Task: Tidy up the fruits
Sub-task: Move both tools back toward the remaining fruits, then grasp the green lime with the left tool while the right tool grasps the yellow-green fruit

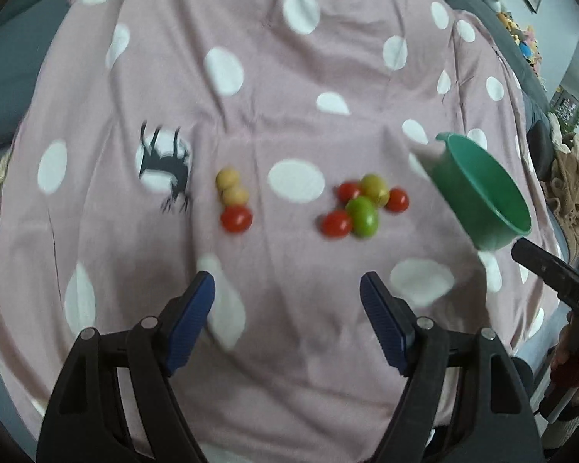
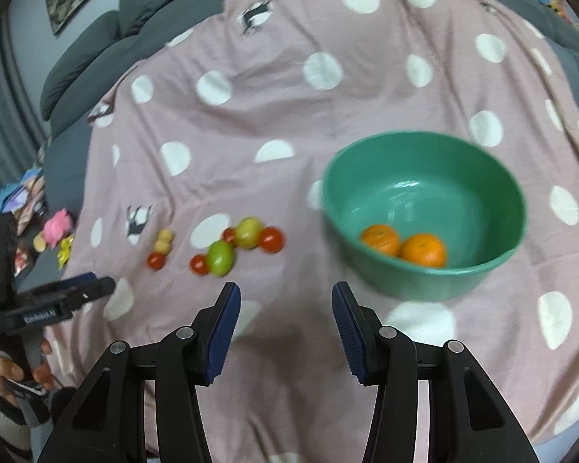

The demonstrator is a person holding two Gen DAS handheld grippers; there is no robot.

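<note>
Fingers (image 1: 208, 289) of our left gripper (image 1: 287, 293) stand spread wide with nothing between them, only the pink spotted blanket (image 1: 289, 77) of the bed below. From this left wrist view the fruit lies ahead of the tips: a red tomato (image 1: 236, 219) with two yellow-brown fruits (image 1: 231, 187) stacked behind it sits almost straight ahead of the left-hand finger, while the mixed cluster (image 1: 364, 206) of red and green pieces lies ahead of the right-hand finger. Beyond that, to the right, the green bowl (image 1: 482, 193) stands close by. From the right wrist view, our right gripper (image 2: 285, 297) has its fingers (image 2: 227, 305) parted less widely, also pinching nothing. The bowl (image 2: 424, 177) sits ahead and to the right with two oranges (image 2: 403, 245) inside; the loose fruit (image 2: 247, 239) lies ahead and to the left, with the left gripper (image 2: 92, 285) coming in from that side. We judge the left hand better placed for the small trio, the right for the cluster beside the bowl.
</note>
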